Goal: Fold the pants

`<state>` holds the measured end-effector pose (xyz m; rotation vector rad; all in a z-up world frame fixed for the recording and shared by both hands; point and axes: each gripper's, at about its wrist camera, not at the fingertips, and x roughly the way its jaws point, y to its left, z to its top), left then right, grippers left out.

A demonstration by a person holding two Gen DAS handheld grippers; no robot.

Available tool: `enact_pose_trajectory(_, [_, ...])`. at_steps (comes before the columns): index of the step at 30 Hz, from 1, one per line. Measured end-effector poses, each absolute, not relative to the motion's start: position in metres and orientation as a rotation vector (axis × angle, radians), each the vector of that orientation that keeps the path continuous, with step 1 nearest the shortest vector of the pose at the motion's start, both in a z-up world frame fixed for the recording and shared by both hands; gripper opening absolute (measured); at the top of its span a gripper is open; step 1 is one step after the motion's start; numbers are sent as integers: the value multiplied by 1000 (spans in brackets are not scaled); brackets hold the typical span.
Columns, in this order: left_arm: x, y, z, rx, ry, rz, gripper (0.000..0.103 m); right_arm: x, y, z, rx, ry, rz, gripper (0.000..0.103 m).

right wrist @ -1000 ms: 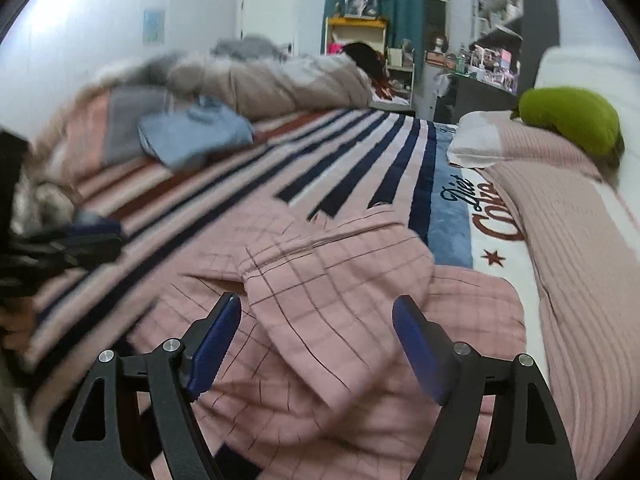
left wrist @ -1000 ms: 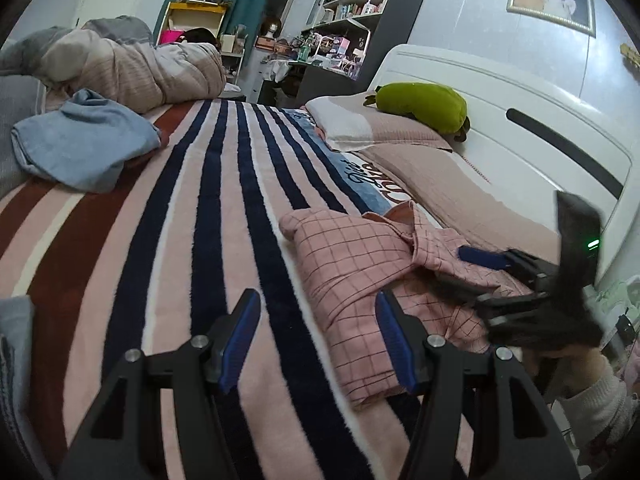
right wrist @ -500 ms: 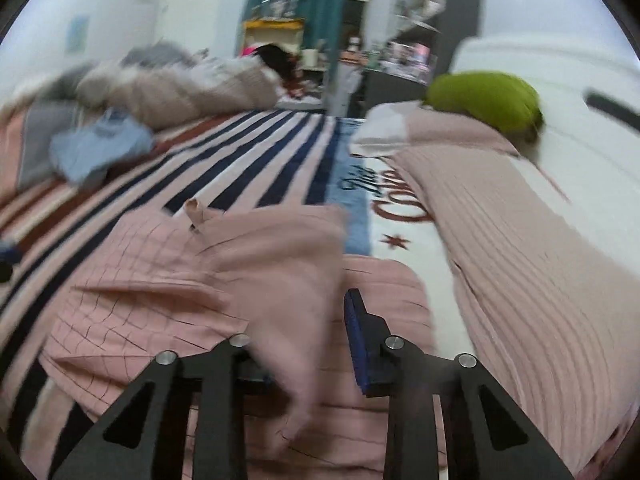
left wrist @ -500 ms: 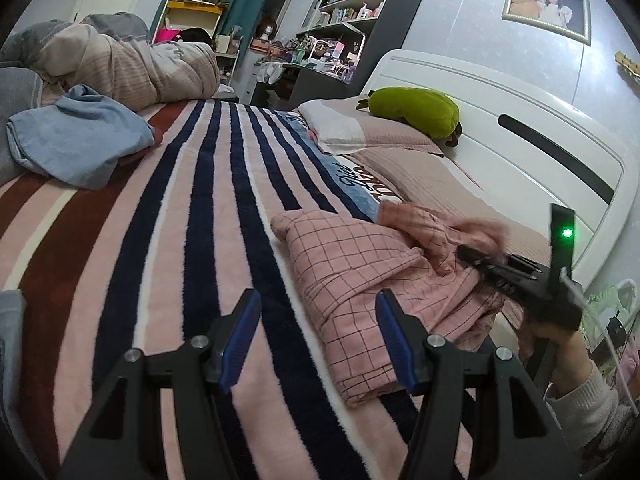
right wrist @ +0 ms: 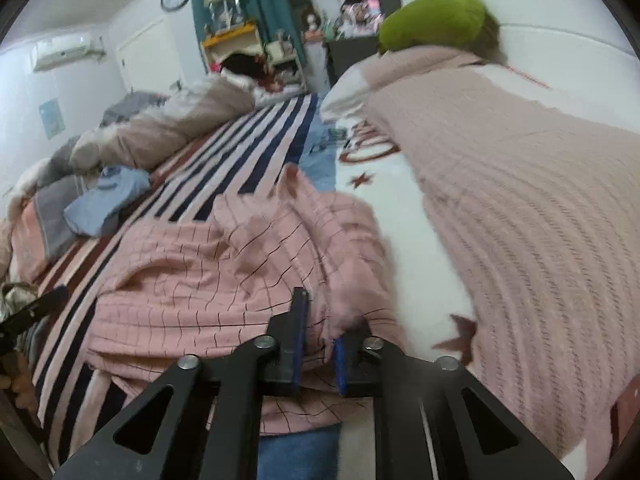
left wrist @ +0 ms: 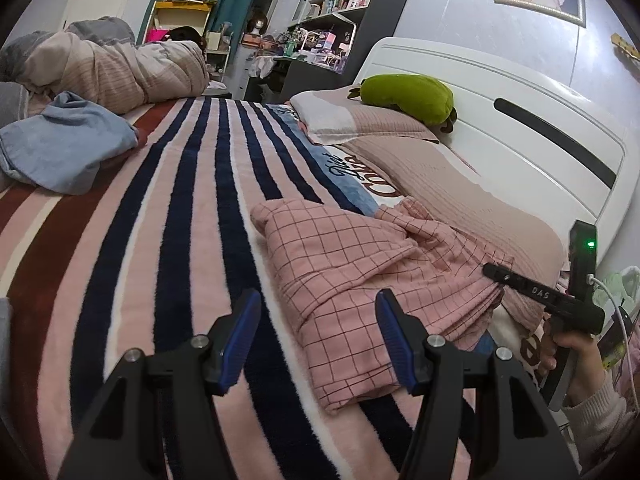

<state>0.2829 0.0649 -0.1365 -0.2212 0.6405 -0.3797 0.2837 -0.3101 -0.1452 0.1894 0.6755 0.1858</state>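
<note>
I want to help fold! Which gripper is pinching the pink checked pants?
The right gripper, shut on the pink checked pants; the left gripper is open and empty.

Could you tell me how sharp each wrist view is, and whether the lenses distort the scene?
Left wrist view: sharp throughout; fisheye bends the white headboard and blanket stripes. Right wrist view: motion-smeared, with the pink checked pants soft near the right gripper and the green plush blurred; same barrel distortion, dark corners.
</note>
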Motion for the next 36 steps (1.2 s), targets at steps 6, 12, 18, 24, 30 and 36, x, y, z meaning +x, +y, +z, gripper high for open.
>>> enact_pose_trajectory(6, [283, 63, -133, -217, 633, -392, 55, 263, -318, -138, 201, 632, 172, 2])
enact_pose_trajectory(12, [285, 64, -134, -211, 635, -402, 55, 255, -321, -144, 150, 672, 114, 30])
enact_pose_trajectory(18, [287, 68, -136, -220, 634, -390, 56, 290, -313, -112, 95, 649, 224, 51])
enact_pose_trajectory(24, [285, 68, -139, -207, 646, -378, 56, 346, -275, -118, -119, 717, 297, 53])
enact_pose_trajectory(30, [289, 68, -144, -209, 665, -358, 56, 365, -258, -143, -222, 797, 303, 12])
enact_pose_trajectory(36, [289, 61, -140, -195, 663, -369, 56, 342, -287, -132, -78, 711, 236, 6])
